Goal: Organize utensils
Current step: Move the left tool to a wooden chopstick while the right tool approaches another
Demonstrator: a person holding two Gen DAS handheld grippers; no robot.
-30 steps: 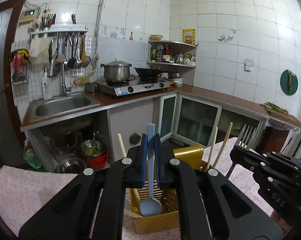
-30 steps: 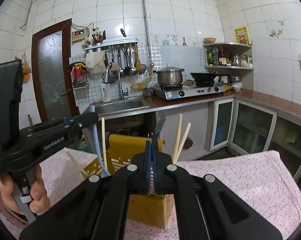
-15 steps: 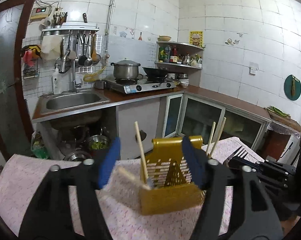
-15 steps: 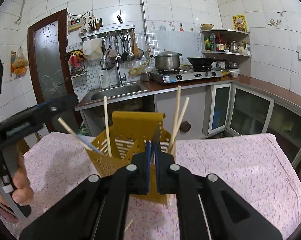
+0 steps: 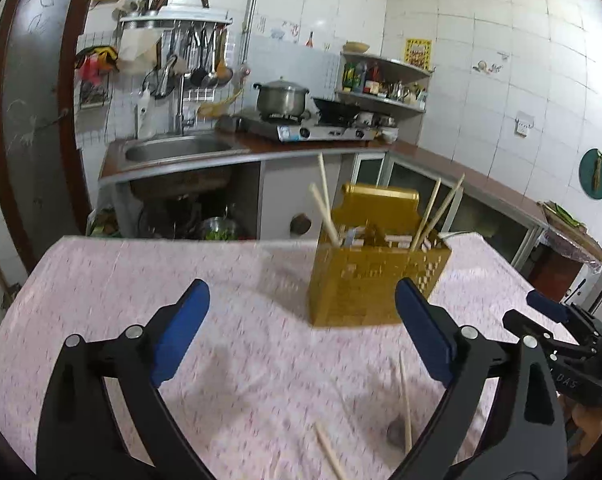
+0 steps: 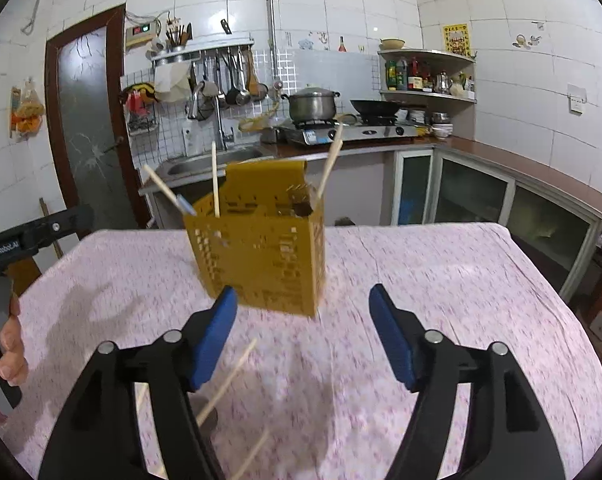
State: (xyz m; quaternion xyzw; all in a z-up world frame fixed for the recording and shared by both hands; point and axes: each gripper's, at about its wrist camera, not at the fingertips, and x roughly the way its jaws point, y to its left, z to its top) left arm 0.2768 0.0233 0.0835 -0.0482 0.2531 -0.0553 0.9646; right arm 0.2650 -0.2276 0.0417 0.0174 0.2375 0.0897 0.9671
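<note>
A yellow slotted utensil holder (image 5: 375,276) stands on the pink flowered tablecloth (image 5: 141,280); it also shows in the right wrist view (image 6: 261,256). Several wooden chopsticks (image 5: 323,204) stick up out of it, and a fork's tines (image 6: 299,196) and a blue spoon handle (image 6: 185,204) show at its rim. My left gripper (image 5: 301,328) is open and empty, set back from the holder. My right gripper (image 6: 303,334) is open and empty in front of the holder. Loose chopsticks (image 5: 405,396) lie on the cloth near me, also in the right wrist view (image 6: 229,380).
Behind the table run a counter with a sink (image 5: 173,152), a gas stove with a pot (image 5: 283,98) and a corner shelf (image 5: 381,80). A dark door (image 6: 85,128) stands at left. The other gripper shows at the right edge (image 5: 557,332).
Both grippers have opened and pulled back from the holder. The blue spoon left my left gripper and the fork left my right; both now stand in the holder.
</note>
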